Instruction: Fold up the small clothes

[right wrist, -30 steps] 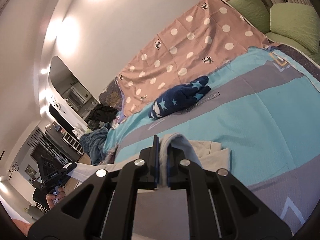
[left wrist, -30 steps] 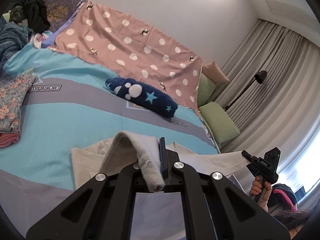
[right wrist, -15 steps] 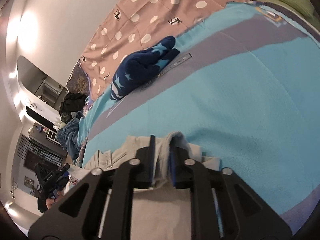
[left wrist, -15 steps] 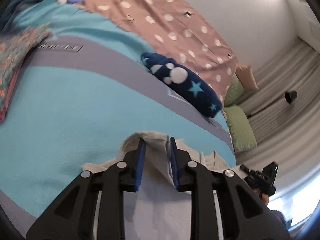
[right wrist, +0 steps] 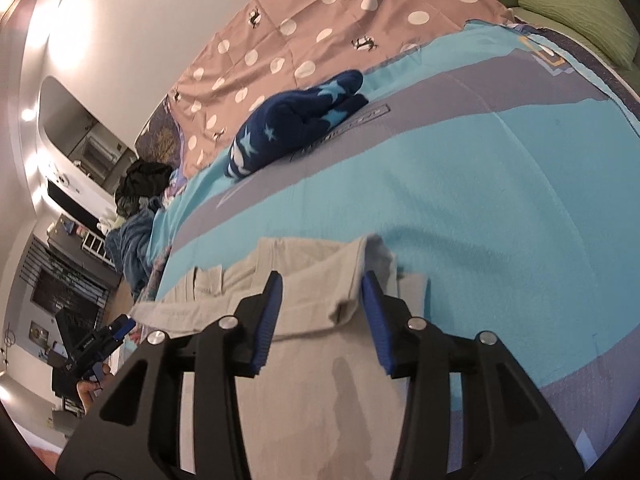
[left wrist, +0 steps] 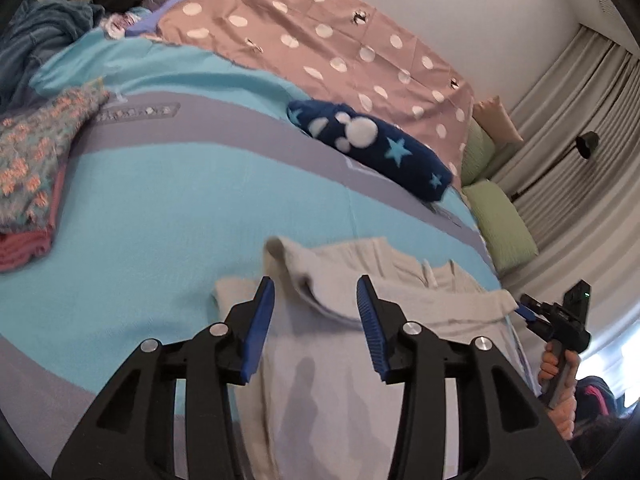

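Observation:
A light grey garment point(left wrist: 340, 360) lies folded over on the turquoise and grey bedspread point(left wrist: 160, 208). My left gripper point(left wrist: 316, 292) is open just above its folded edge, holding nothing. In the right wrist view the same garment point(right wrist: 320, 380) lies under my right gripper point(right wrist: 322, 284), which is open and empty over the folded hem. The right gripper also shows in the left wrist view point(left wrist: 556, 320), and the left gripper in the right wrist view point(right wrist: 100, 340).
A rolled navy star-print garment point(left wrist: 368, 148) lies further back on the bed, also in the right wrist view point(right wrist: 296, 124). Folded floral and pink clothes point(left wrist: 28, 184) are stacked at left. A pink dotted blanket point(left wrist: 320, 40), green pillows point(left wrist: 500, 224) and curtains lie beyond.
Both grippers held grey cloth a second ago. They lowered it onto the garment, opened and let go. The cloth now rests on the bed.

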The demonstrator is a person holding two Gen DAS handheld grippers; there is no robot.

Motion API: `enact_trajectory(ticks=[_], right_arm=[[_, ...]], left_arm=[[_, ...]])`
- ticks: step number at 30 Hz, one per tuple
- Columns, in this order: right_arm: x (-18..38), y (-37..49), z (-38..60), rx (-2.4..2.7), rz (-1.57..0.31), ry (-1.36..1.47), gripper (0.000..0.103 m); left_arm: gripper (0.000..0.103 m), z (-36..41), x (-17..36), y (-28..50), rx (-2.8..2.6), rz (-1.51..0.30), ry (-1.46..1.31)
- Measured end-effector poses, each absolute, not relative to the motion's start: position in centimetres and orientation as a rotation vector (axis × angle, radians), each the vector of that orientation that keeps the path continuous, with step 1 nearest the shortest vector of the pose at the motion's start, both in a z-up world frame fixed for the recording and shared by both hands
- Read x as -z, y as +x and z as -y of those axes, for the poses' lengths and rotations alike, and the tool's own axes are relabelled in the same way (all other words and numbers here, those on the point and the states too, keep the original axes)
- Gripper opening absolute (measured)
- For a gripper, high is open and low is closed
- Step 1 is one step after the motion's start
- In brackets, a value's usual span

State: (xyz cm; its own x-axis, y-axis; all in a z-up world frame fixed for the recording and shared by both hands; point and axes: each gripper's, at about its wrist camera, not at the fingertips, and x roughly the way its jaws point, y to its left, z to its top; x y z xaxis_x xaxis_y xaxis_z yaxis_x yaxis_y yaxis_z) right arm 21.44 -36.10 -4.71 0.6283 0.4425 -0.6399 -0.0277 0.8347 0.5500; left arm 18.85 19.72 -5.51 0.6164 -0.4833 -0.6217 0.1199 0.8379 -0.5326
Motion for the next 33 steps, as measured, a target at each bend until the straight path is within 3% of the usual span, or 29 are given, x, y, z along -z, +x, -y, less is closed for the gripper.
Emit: enact_trajectory(ticks=[2,5,6,7,12,15,16,17,19,22,33], right_arm=[[5.1,22.2,36.1,-0.266,-0.874,0.539,0.021],[5.9,23.4,36.6,-0.253,-0.892,0.606,0.01],[6.1,23.7,36.8,-0.253,-0.89,0.629,0.009],[6.1,24.0,37.1,-0.257,-0.885,0.659,0.008],[5.2,26.5,38.3,-0.24,-0.834,0.735,0.008],[5.1,27.6,39.1,-0.132,-0.8,0.73,0.023],[5.0,27.7,39.2,-0.083,-0.789,0.694,0.035],[5.0,27.6,39.1,-0.077,-0.785,0.671,0.039],[5.1,27.4,38.9,-0.1,-0.792,0.639,0.042],[5.4,26.9,38.3,-0.132,-0.816,0.578,0.05],[7.2,27.7,36.6,-0.176,-0.92,0.469,0.057]], left_arm=[[0.043,-19.2,5.7,19.1,0.386,-0.854,-0.458],[0.042,-18.3,6.0,20.5,0.3,-0.872,-0.393],[0.029,-18.1,6.2,21.2,0.279,-0.872,-0.384],[0.007,-18.1,6.5,21.9,0.283,-0.874,-0.402],[0.006,-19.5,6.7,24.7,0.298,-0.862,-0.583],[0.006,-20.1,7.1,26.5,0.31,-0.864,-0.678],[0.008,-20.1,7.3,26.9,0.317,-0.869,-0.695],[0.014,-20.1,7.4,27.2,0.323,-0.88,-0.709],[0.06,-20.4,7.4,27.1,0.275,-0.889,-0.716],[0.061,-20.9,6.5,25.8,0.272,-0.845,-0.672],[0.062,-20.4,9.0,26.3,0.285,-0.955,-0.539]])
